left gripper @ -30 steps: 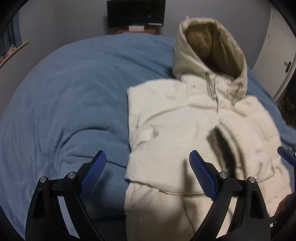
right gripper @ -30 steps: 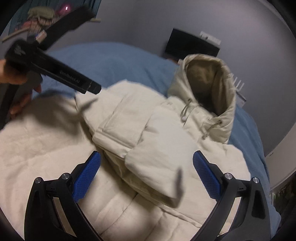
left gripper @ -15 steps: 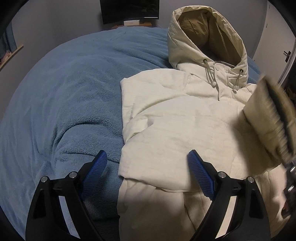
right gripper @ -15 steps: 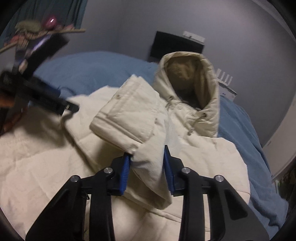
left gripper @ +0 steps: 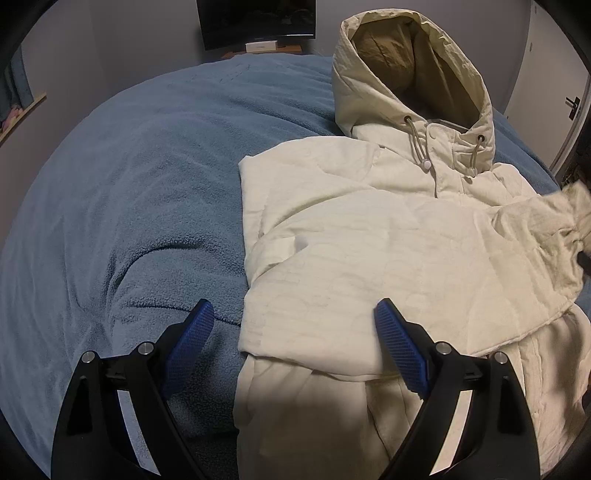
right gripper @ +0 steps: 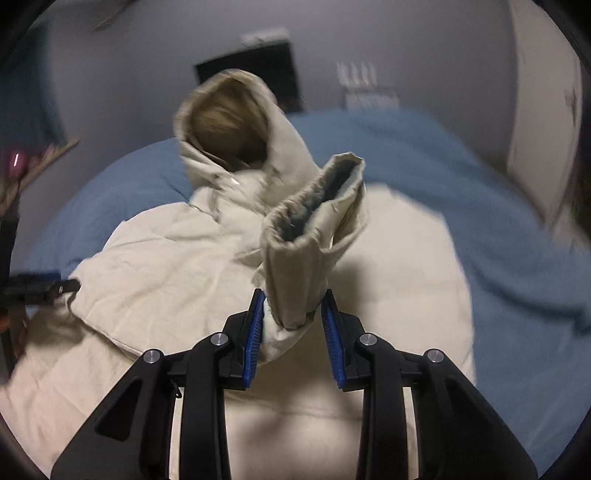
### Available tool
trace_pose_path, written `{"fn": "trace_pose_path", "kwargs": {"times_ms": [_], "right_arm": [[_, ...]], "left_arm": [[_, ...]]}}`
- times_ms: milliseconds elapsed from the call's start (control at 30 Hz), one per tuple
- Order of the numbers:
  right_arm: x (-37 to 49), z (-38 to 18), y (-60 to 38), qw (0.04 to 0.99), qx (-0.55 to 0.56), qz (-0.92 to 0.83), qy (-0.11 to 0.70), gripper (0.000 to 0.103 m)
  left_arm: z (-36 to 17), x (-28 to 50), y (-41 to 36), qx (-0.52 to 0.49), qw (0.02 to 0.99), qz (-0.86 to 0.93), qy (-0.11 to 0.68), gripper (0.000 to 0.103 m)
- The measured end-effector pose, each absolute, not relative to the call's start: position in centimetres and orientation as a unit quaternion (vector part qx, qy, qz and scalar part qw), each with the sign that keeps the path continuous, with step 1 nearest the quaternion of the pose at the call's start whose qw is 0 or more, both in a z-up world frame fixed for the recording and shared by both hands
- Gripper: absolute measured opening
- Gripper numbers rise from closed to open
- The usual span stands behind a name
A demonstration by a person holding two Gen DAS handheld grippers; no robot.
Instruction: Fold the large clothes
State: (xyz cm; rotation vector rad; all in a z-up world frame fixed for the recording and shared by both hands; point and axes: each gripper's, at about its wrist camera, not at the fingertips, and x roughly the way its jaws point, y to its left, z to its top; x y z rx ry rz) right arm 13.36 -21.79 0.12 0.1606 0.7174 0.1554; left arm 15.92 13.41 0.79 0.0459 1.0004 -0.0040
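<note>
Now the cream hooded jacket (left gripper: 388, 240) lies spread on the blue bed (left gripper: 129, 192), its hood (left gripper: 413, 70) standing open toward the far wall and its two drawcords (left gripper: 419, 142) hanging over the collar. The left gripper (left gripper: 295, 332) hovers low over the jacket's near left edge with its jaws wide apart and nothing pressed between the blue pads (left gripper: 400, 349); one pad is over the bed and the other over the folded panel, much as it was a second ago. The right gripper (right gripper: 291, 332) tells a different story: a second ago its jaws stood wide above the folded sleeve, and since then they have come together on the sleeve (right gripper: 303, 258), which now sits pinched between the pads near its cuff (right gripper: 317, 195). The cuff end rises above the jacket's body, its dark lining showing in the open mouth, whereas earlier that sleeve lay folded flat across the chest. In the left wrist view the same sleeve (left gripper: 550, 221) now shows as a bunched, blurred shape at the jacket's right edge, pulled off the front panel, where half a second ago it was nearer the camera. The right wrist view is smeared with motion, and the hood (right gripper: 229, 125) has shifted to the left of centre. A dark screen (left gripper: 258, 18) stands against the wall behind the bed.
</note>
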Motion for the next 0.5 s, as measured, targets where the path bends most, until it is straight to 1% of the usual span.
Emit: {"fn": "trace_pose_path", "kwargs": {"times_ms": [133, 367, 433, 467, 500], "right_arm": [[14.7, -3.1, -25.0, 0.899, 0.177, 0.067, 0.395, 0.028], [16.8, -6.0, -24.8, 0.882, 0.176, 0.064, 0.432, 0.029], [16.9, -6.4, -25.2, 0.874, 0.182, 0.071, 0.444, 0.033], [16.9, -6.1, -25.3, 0.872, 0.183, 0.073, 0.448, 0.044], [16.8, -5.7, -25.4, 0.870, 0.182, 0.074, 0.453, 0.052]], "left_arm": [[0.8, 15.9, 13.2, 0.029, 0.877, -0.004, 0.479, 0.086], [0.3, 16.2, 13.2, 0.028, 0.870, -0.006, 0.492, 0.086], [0.4, 16.2, 13.3, 0.026, 0.869, -0.010, 0.494, 0.086], [0.5, 16.2, 13.3, 0.025, 0.869, -0.013, 0.494, 0.086], [0.7, 16.2, 13.3, 0.022, 0.870, -0.018, 0.493, 0.086]]}}
